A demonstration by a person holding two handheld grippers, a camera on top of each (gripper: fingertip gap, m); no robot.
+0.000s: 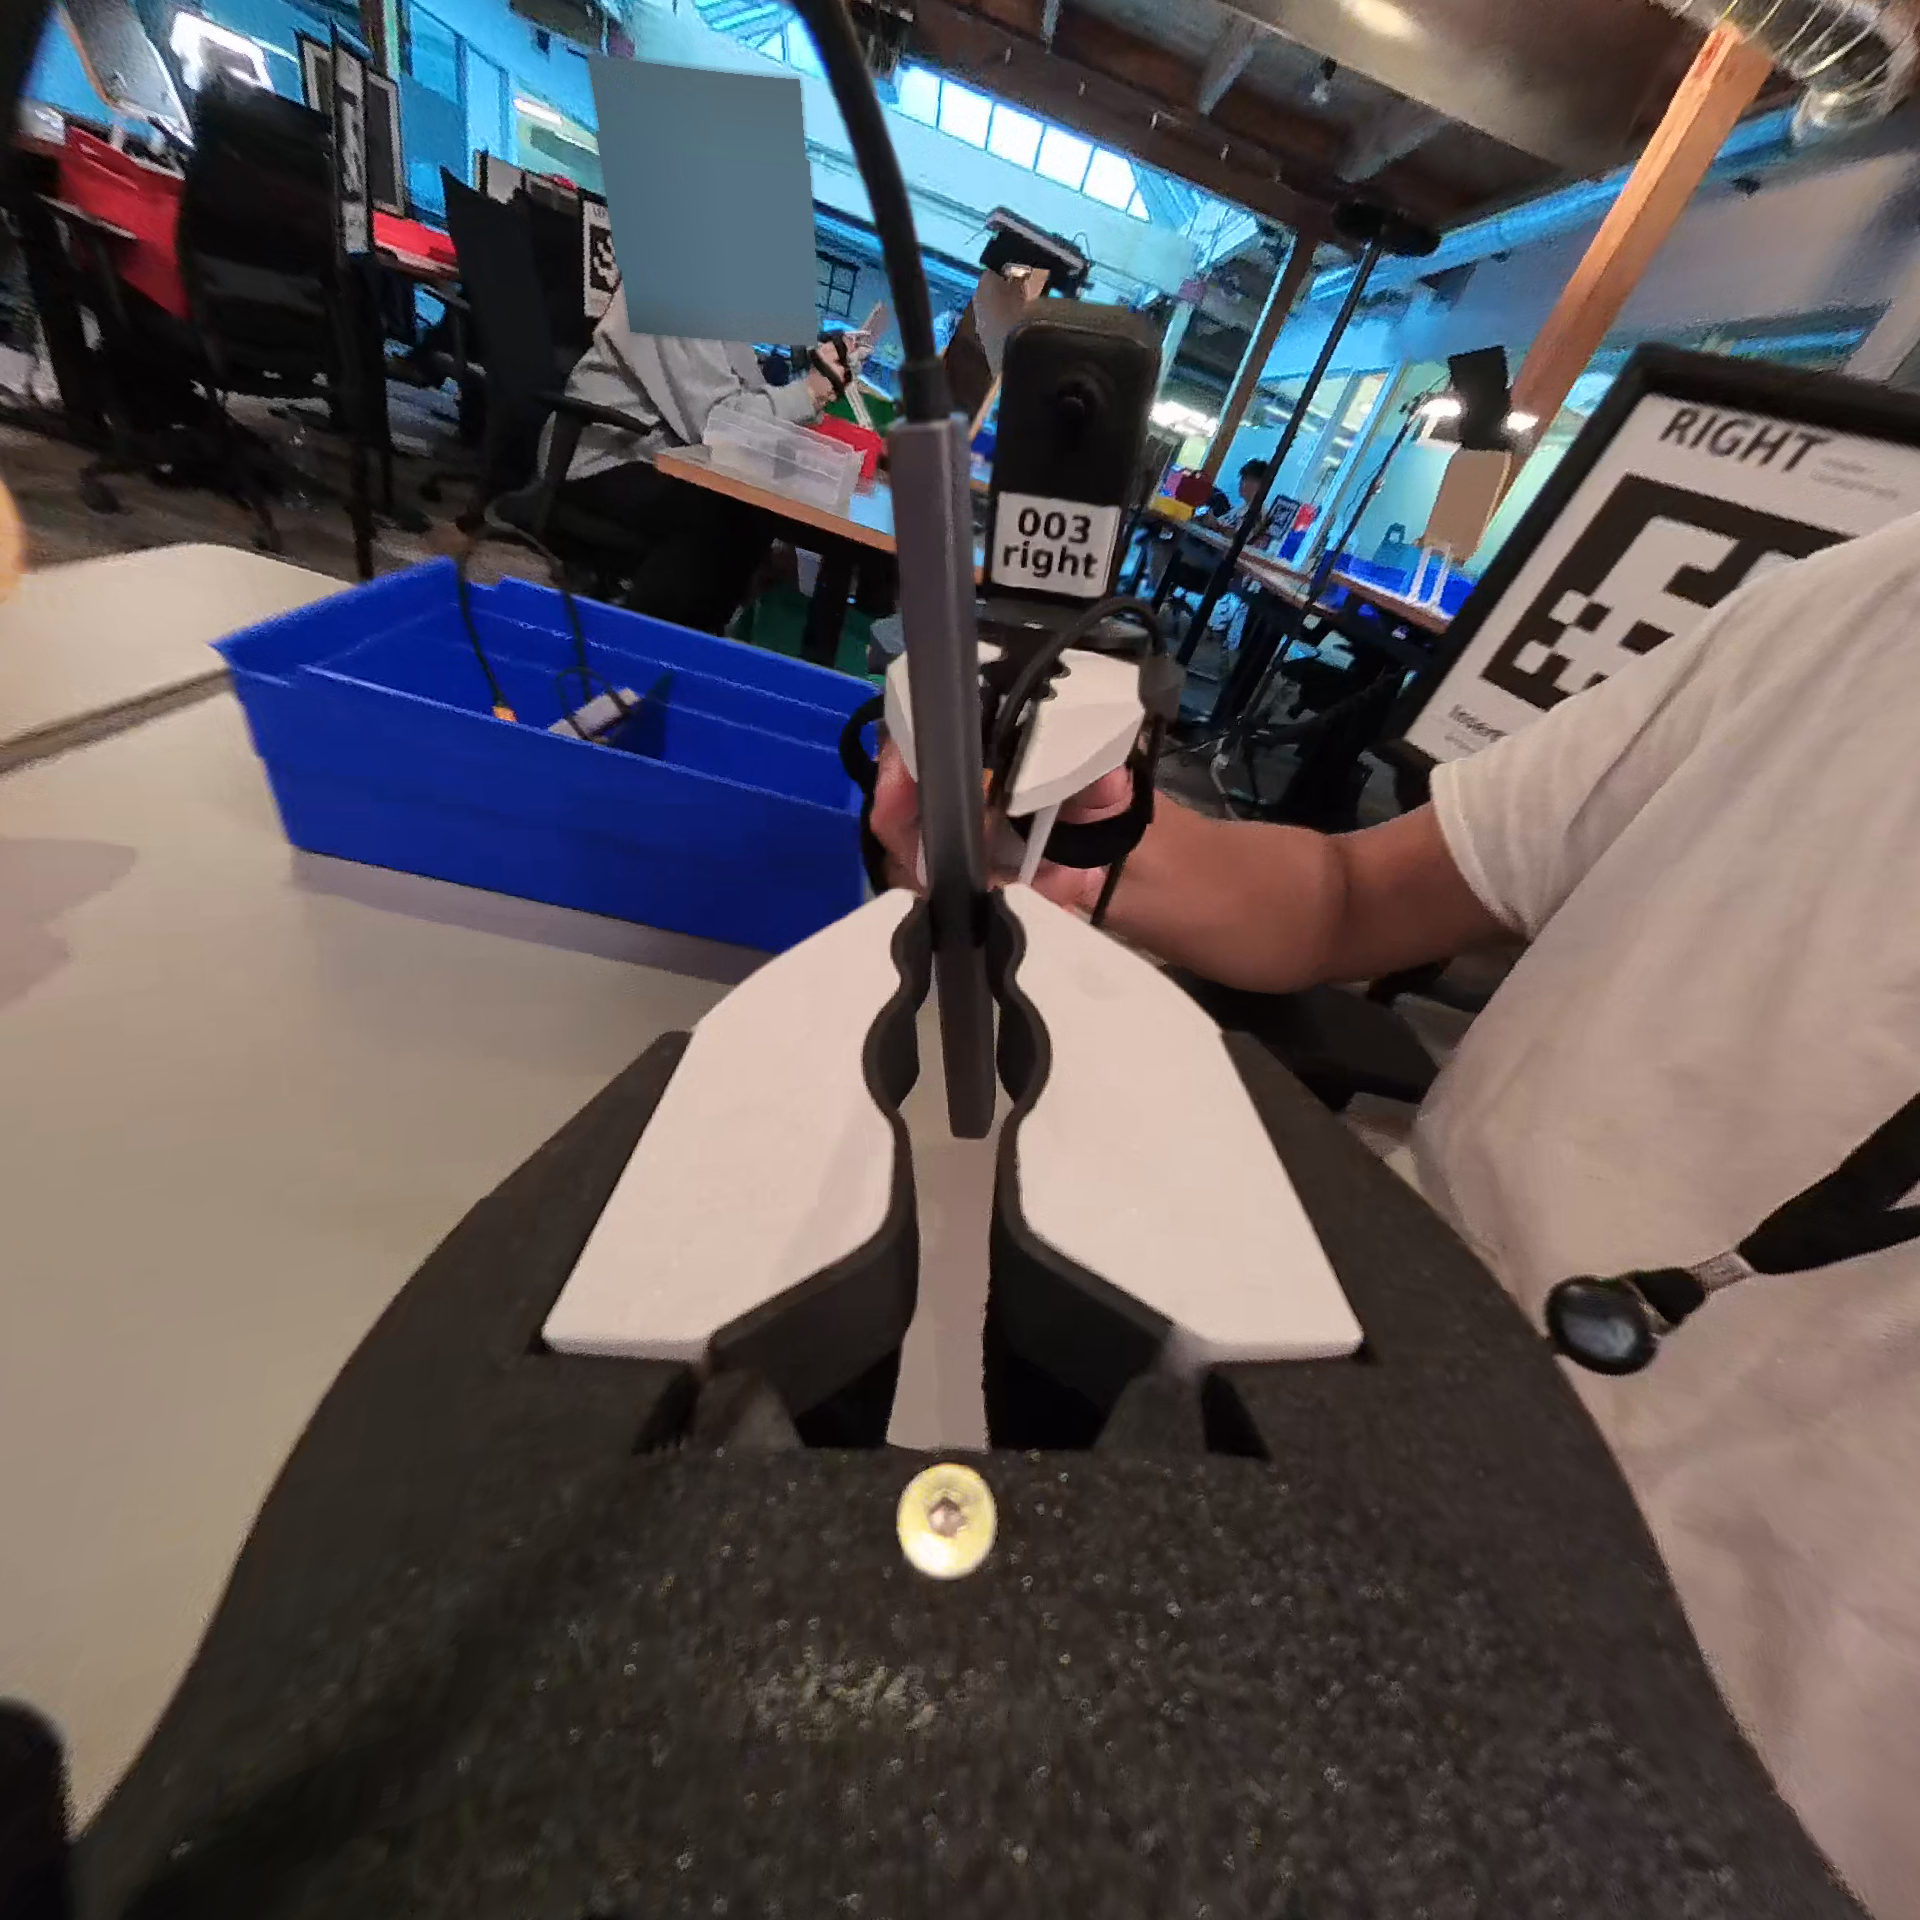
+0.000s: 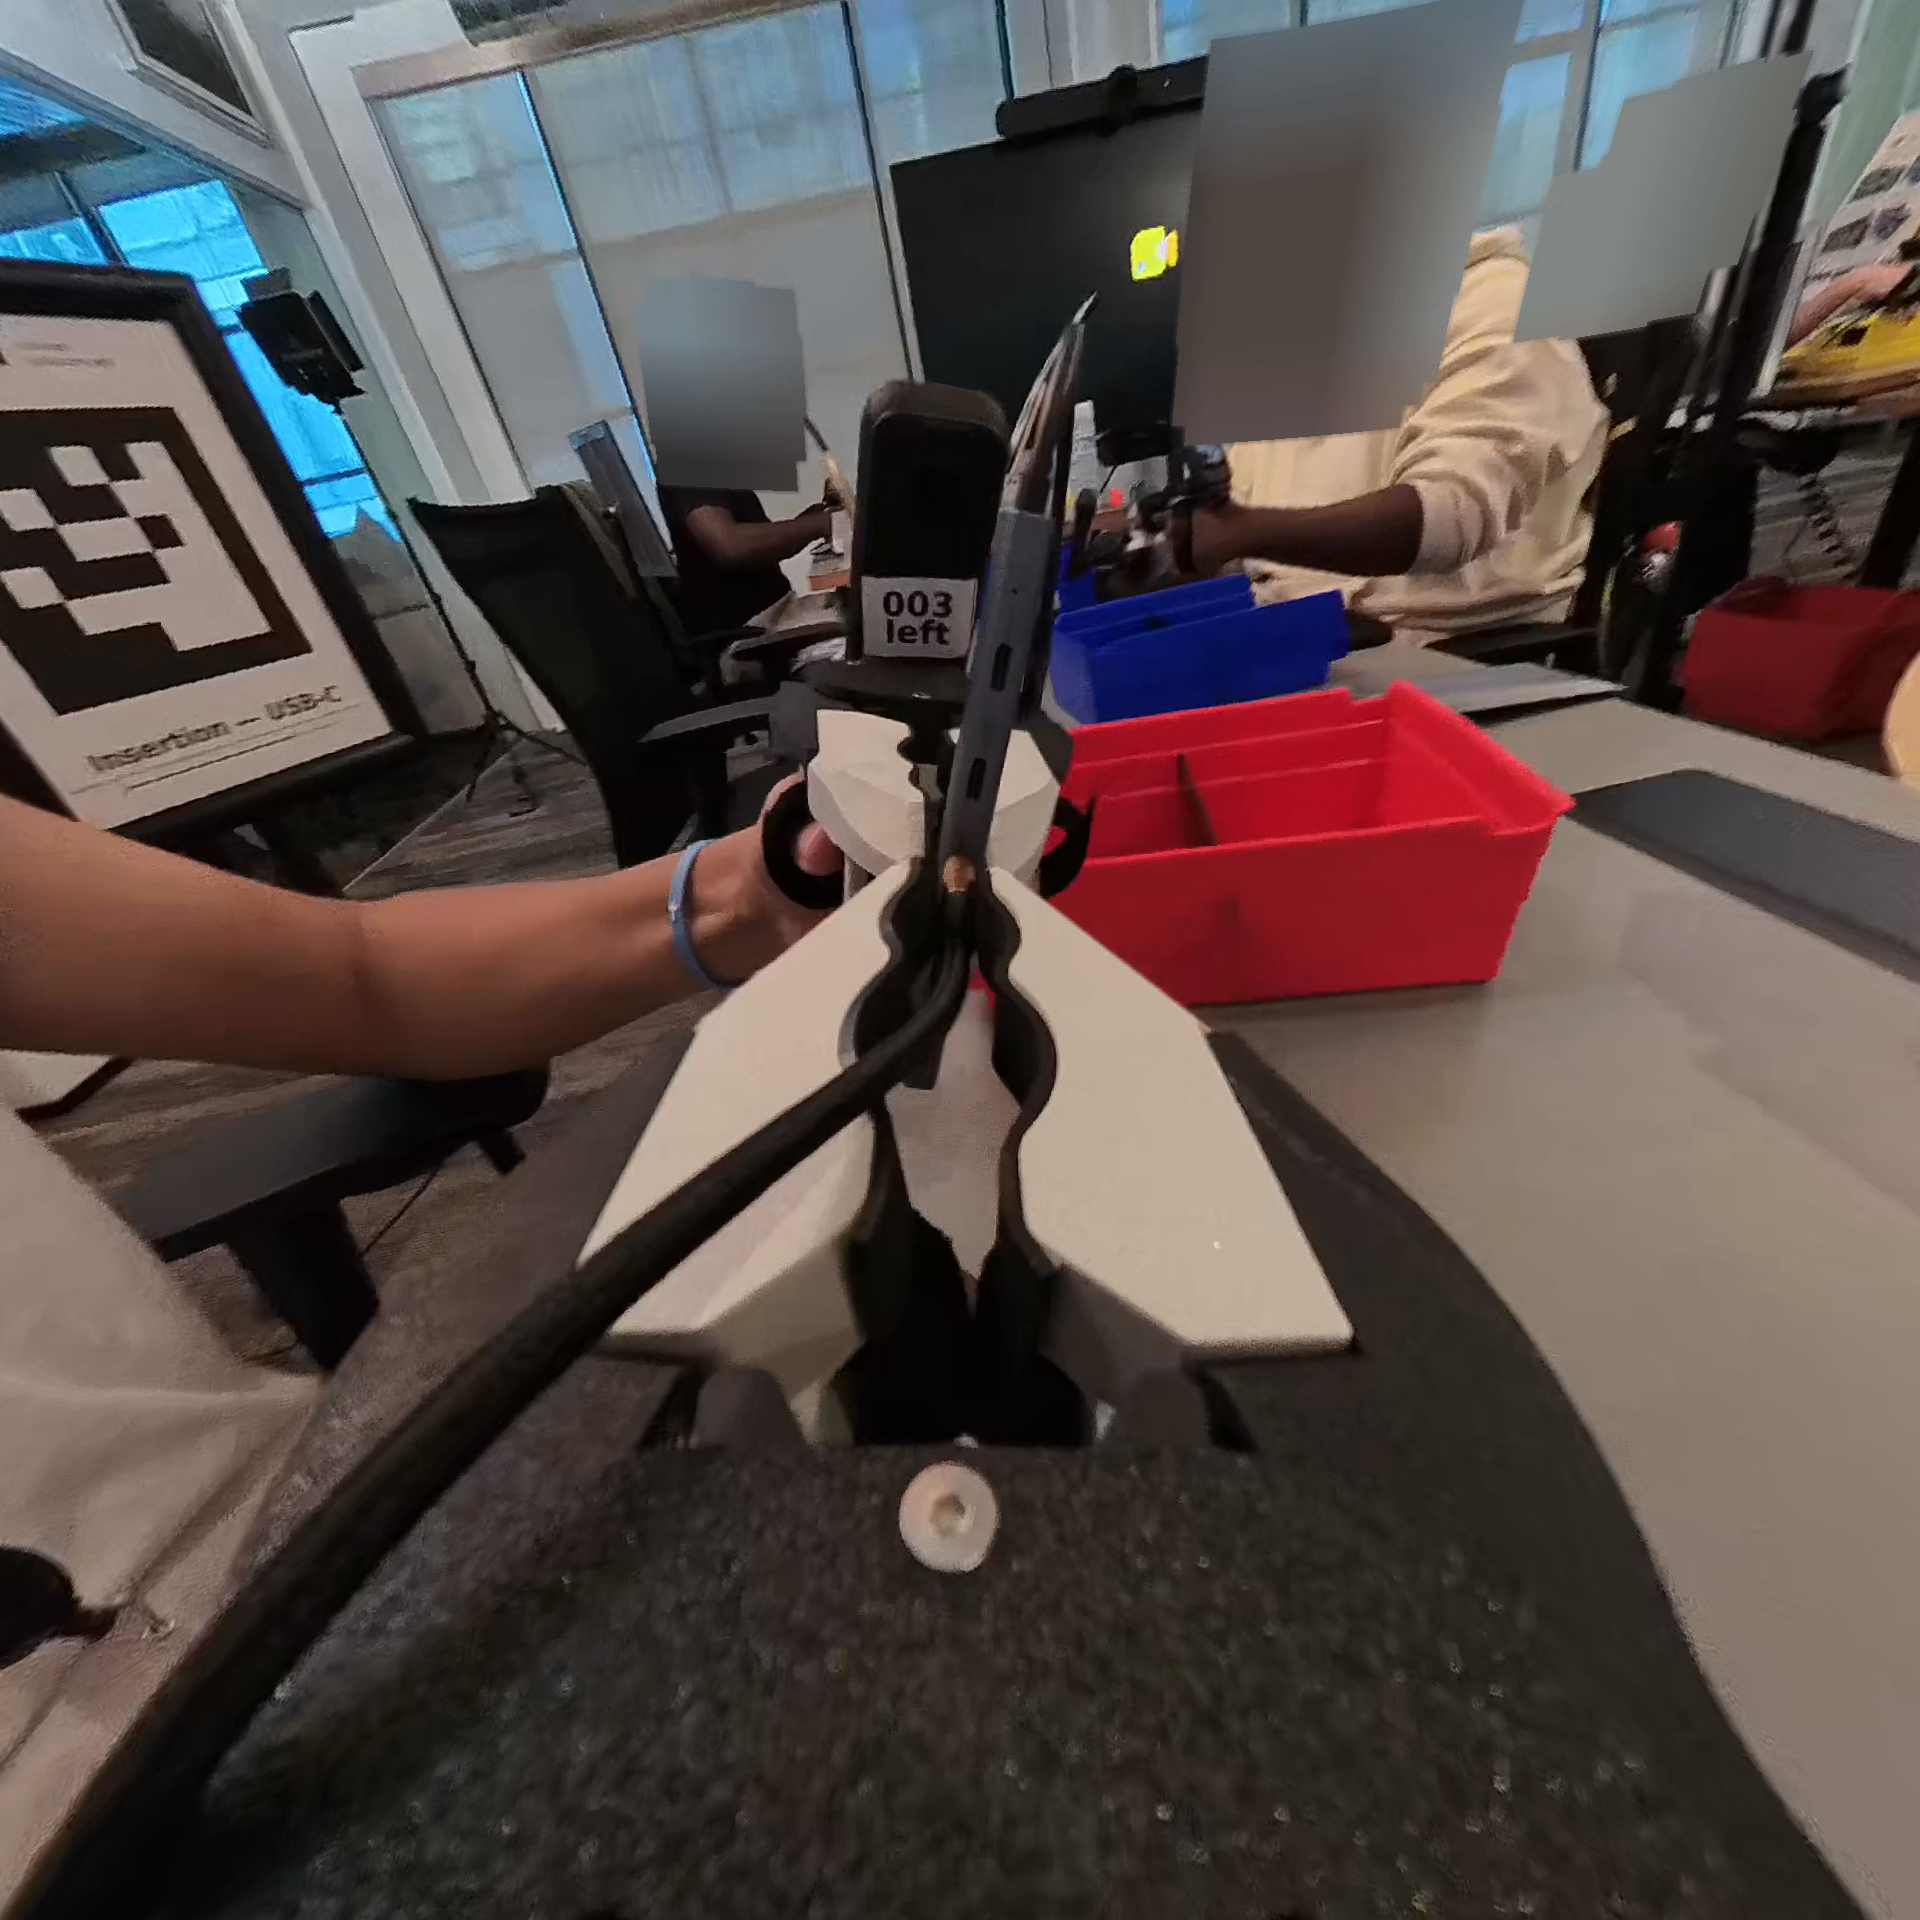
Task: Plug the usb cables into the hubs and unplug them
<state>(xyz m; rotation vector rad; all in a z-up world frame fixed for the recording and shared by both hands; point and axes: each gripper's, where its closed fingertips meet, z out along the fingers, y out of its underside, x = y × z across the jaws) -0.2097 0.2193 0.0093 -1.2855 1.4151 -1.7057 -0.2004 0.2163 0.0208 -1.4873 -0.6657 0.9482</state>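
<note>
Left gripper (image 1: 954, 935) clenched on slim grey rectangular hub (image 1: 940, 727), frame centre; right gripper (image 2: 951, 914) clenched on black cable (image 2: 582, 1278), lower left.

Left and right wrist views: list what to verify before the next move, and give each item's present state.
1. Left gripper shut on the grey adapter: ok.
2. Right gripper shut on the black cable: ok.
3. Plug shows past the right gripper's fingertips: ok.
4. Plug lined up with a port on the adapter's edge: cannot tell.
5. Blue bin stands apart from the left gripper: ok.
</note>
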